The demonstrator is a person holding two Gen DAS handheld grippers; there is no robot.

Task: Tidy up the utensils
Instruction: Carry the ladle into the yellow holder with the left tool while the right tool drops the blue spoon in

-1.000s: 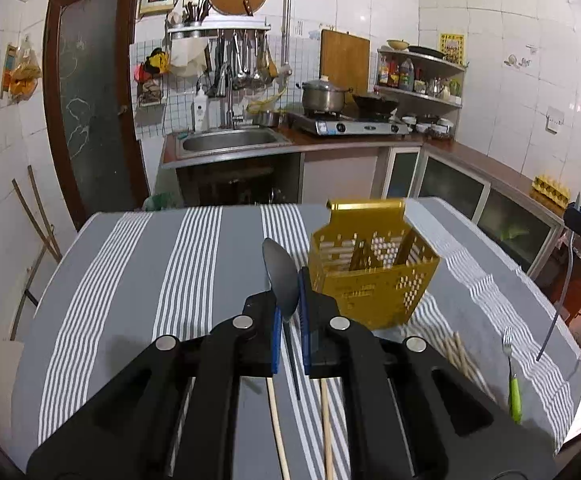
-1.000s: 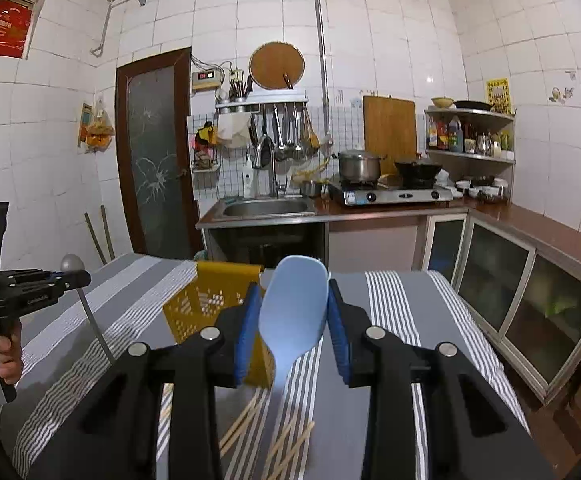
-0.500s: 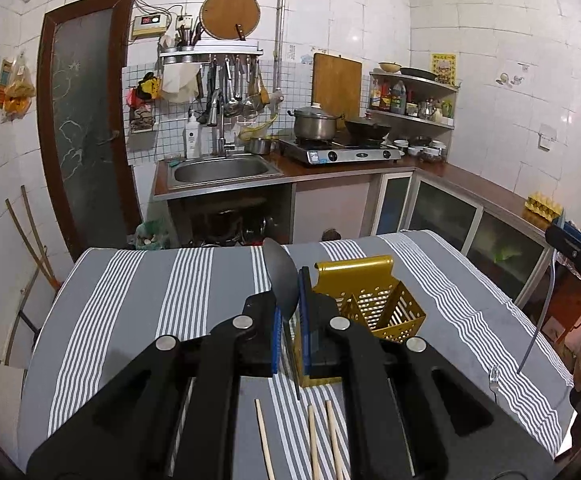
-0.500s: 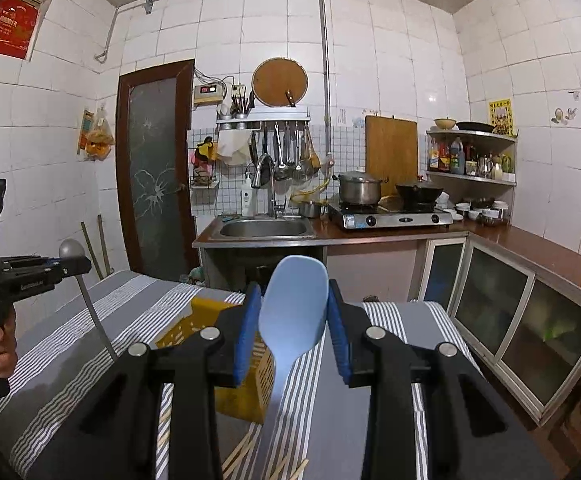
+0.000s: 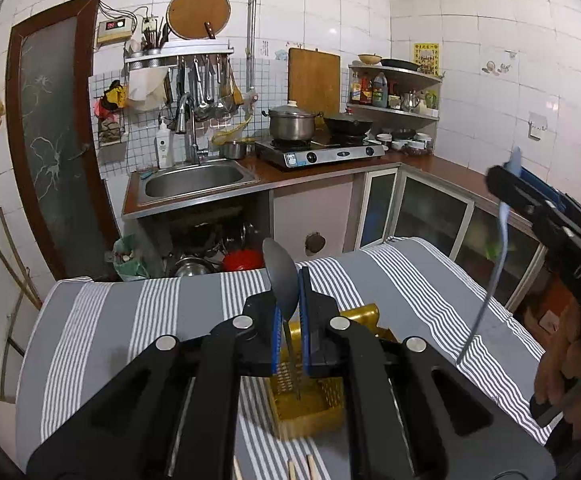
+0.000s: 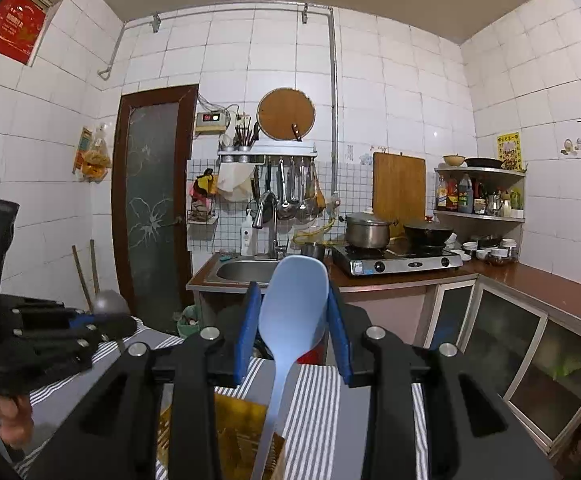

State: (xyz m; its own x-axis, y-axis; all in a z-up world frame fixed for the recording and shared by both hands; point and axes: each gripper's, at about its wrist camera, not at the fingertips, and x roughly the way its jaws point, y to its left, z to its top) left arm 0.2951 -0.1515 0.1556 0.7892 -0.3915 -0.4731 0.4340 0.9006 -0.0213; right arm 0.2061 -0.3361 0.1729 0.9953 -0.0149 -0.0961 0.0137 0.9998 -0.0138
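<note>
Clearly both tongs are loaded. The left tongs (image 5: 290,330) are clenched on a metal spoon (image 5: 280,280), pinching the thin handle just under the bowl, so the bowl stands up at 12 o'clock and the handle hangs down at 6 o'clock toward the yellow basket (image 5: 310,408) on the striped bench (image 5: 410,292). The right tongs (image 6: 293,332) grasp a pale blue plastic spoon (image 6: 294,308) by the edges of its broad head, its long handle dropping at 6 o'clock over the same basket (image 6: 238,436).

My guess is that the metal spoon is stiff, light and slick, so a grip on the narrow neck could let it swivel; holding nearer mid-handle would steady it. The plastic spoon looks very light and slightly springy, and its curved head gives the pads little flat surface, so it may slip or tilt. Some chopsticks (image 5: 300,468) lie on the bench at 6 o'clock of the basket.
</note>
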